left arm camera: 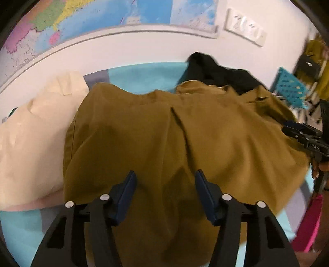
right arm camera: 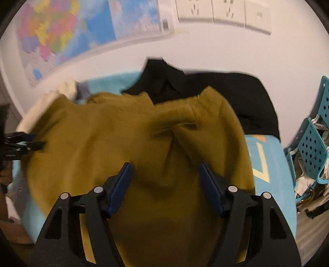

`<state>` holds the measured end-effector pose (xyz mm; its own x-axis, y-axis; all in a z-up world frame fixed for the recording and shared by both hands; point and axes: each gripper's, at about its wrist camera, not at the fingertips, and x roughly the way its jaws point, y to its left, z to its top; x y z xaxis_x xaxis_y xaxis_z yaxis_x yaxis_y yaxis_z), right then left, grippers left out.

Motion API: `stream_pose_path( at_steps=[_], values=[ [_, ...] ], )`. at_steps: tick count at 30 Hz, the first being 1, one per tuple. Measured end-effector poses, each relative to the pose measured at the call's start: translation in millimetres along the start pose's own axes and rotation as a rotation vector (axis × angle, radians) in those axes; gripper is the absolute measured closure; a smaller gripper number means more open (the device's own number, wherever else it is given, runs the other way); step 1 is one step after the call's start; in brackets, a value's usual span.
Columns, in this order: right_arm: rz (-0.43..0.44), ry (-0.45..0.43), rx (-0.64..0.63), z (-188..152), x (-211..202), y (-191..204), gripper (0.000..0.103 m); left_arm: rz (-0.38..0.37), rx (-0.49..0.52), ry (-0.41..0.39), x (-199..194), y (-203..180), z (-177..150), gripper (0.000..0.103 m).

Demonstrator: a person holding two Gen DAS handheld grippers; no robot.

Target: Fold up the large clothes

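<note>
**Inspector:** Left gripper [left arm camera: 165, 180]: jaws stand apart, blue pads [left arm camera: 127, 193] clear of the cloth, nothing pinched between them. It hangs above the near part of the mustard-brown garment [left arm camera: 156, 131], pointing steeply down.

**Assistant:** And the right gripper [right arm camera: 164, 174]?

**Inspector:** The same. Jaws spread wide, blue pads [right arm camera: 211, 187] bare, the mustard-brown garment [right arm camera: 131, 143] below them but not gripped. In the left wrist view the right gripper [left arm camera: 306, 137] shows at the right edge, over the garment's far right border; whether it touches the fabric there cannot be told.

**Assistant:** Where does the garment lie?

**Inspector:** Spread on the light blue table cover [left arm camera: 144, 76], wrinkled, with a fold line running down its middle and a bunched crease towards the right side. Its top edge lies towards the wall.

**Assistant:** Neighbouring items?

**Inspector:** A cream garment [left arm camera: 37, 131] lies to the left, its edge under or against the brown one; which of the two is uncertain. A black garment [right arm camera: 226, 90] sits behind it at the right, against the wall, and the brown fabric overlaps its near edge. A teal perforated basket [right arm camera: 312, 147] stands off the table's right end, holding crumpled items.

**Assistant:** The wall?

**Inspector:** A coloured map [left arm camera: 67, 22] at the left, a row of white wall sockets [right arm camera: 224, 12] at the right. Both views are blurred; finer detail is not legible.
</note>
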<state>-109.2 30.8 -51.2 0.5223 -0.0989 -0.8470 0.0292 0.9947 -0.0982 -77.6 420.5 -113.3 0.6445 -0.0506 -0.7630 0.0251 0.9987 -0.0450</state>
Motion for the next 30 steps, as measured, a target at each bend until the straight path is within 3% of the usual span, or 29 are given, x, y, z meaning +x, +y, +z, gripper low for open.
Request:
stream_pose_path(
  at_steps=[1, 3, 4, 6, 7, 10, 14, 16, 20, 23, 25, 27, 28, 30],
  values=[
    [0.000, 0.010, 0.009, 0, 6, -2, 0.042, 0.006, 0.000, 0.003, 3, 0, 2, 0.054],
    [0.004, 0.035, 0.014, 4, 18, -5, 0.064, 0.018, -0.007, 0.010, 6, 3, 4, 0.064],
    [0.032, 0.044, 0.002, 5, 22, -5, 0.089, 0.013, -0.011, 0.014, 8, 4, 7, 0.067],
    [0.037, 0.044, -0.006, 4, 24, -3, 0.098, 0.014, -0.014, 0.003, 9, 4, 12, 0.081],
    [0.029, 0.034, -0.018, 6, 22, -1, 0.100, 0.019, -0.016, 0.001, 9, 5, 14, 0.095],
    [0.010, -0.083, -0.025, 23, -2, 2, 0.101, -0.003, -0.043, -0.008, 9, 7, 25, 0.101],
    [0.021, -0.262, -0.021, 53, -37, 4, 0.101, -0.024, -0.082, -0.068, -4, 12, 39, 0.101],
    [-0.008, -0.290, -0.039, 61, -35, 8, 0.101, -0.019, -0.091, -0.106, -8, 14, 43, 0.101],
    [-0.062, -0.077, -0.067, 60, 28, 6, 0.101, 0.005, -0.094, -0.070, 7, 15, 43, 0.098],
    [-0.080, 0.012, -0.067, 50, 57, 4, 0.100, 0.018, -0.087, -0.030, 23, 18, 41, 0.094],
    [-0.089, 0.002, -0.059, 49, 52, 3, 0.099, 0.021, -0.096, -0.024, 28, 21, 40, 0.093],
    [-0.068, -0.024, -0.045, 50, 40, 0, 0.084, 0.008, -0.104, -0.032, 27, 24, 41, 0.093],
    [-0.064, -0.052, -0.031, 49, 28, -2, 0.070, 0.006, -0.108, -0.036, 25, 25, 41, 0.090],
    [-0.062, -0.092, -0.023, 45, 13, -2, 0.065, 0.004, -0.103, -0.052, 20, 25, 40, 0.082]
  ],
)
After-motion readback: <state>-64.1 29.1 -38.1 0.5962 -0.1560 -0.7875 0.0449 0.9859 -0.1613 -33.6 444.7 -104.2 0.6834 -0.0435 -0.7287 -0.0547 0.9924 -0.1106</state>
